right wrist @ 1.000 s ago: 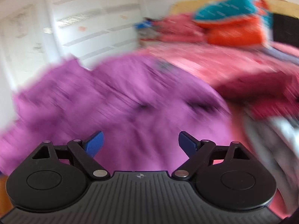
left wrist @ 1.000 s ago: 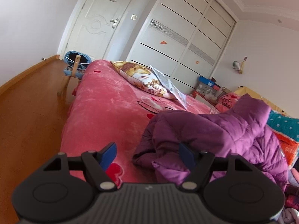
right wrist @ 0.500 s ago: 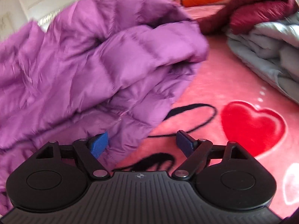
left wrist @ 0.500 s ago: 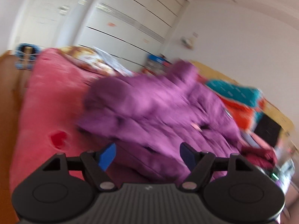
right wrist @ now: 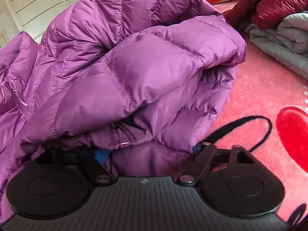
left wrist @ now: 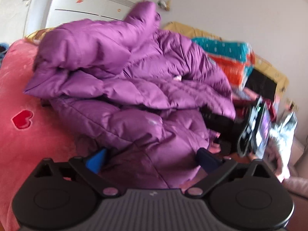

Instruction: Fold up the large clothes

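A purple puffer jacket (left wrist: 134,80) lies bunched in a heap on the pink bed cover (left wrist: 21,134). My left gripper (left wrist: 152,158) is open, its blue fingertips on either side of the jacket's near edge. In the right wrist view the jacket (right wrist: 134,63) fills the left and middle. My right gripper (right wrist: 148,151) is open and pushed into the jacket's lower folds, which partly cover both fingertips. The right gripper's body also shows in the left wrist view (left wrist: 254,123), at the jacket's right side.
A dark red jacket (right wrist: 269,3) and a folded grey one (right wrist: 283,36) lie at the right of the bed. Orange and teal bedding (left wrist: 231,57) is behind. A white wardrobe (left wrist: 86,5) stands beyond the bed. A red heart (right wrist: 294,132) marks the cover.
Both grippers have moved in close to the jacket. The left swung right from the bed's open side. The right pushed forward until its fingertips went under the folds.
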### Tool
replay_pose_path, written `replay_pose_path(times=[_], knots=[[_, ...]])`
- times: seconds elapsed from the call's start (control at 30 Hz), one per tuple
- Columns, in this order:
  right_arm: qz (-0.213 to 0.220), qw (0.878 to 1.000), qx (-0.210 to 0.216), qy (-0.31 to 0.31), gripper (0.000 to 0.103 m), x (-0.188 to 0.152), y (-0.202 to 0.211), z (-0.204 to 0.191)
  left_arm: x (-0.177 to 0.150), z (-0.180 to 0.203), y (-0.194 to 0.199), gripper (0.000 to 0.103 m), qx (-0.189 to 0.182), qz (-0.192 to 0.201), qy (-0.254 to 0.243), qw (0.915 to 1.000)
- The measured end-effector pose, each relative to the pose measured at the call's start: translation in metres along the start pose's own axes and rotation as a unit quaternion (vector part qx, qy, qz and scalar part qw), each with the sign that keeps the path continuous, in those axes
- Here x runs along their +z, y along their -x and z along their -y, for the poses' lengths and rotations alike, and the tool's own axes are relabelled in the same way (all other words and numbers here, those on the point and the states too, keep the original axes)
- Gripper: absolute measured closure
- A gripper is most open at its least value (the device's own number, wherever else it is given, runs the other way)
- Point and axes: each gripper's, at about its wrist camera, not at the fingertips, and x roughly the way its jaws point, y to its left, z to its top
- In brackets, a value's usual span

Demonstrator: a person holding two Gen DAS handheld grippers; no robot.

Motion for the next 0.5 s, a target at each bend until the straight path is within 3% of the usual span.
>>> replay_pose_path(times=[0.13, 0.2, 0.27, 0.37, 0.5], knots=[[-0.008, 1.000, 0.012, -0.022, 0.053, 0.003, 0.006, 0.011, -0.004, 0.012, -0.015, 0.001, 0.037, -0.014, -0.062, 0.9973], [-0.011, 0.999, 0.016, -0.025, 0.060, 0.003, 0.008, 0.012, -0.004, 0.014, -0.020, 0.005, 0.059, -0.017, -0.088, 0.9942], [-0.011, 0.999, 0.018, -0.024, 0.072, 0.001, 0.015, 0.010, -0.002, 0.016, -0.022, 0.029, 0.066, -0.012, -0.101, 0.9926], [-0.005, 0.999, 0.025, -0.025, 0.081, -0.002, 0.032, 0.010, 0.000, 0.011, -0.024, 0.058, 0.072, -0.008, -0.088, 0.9935], [0.001, 1.000, 0.026, -0.010, 0.085, -0.007, 0.055, 0.009, 0.005, 0.003, -0.016, 0.079, 0.058, 0.018, -0.045, 0.9971]])
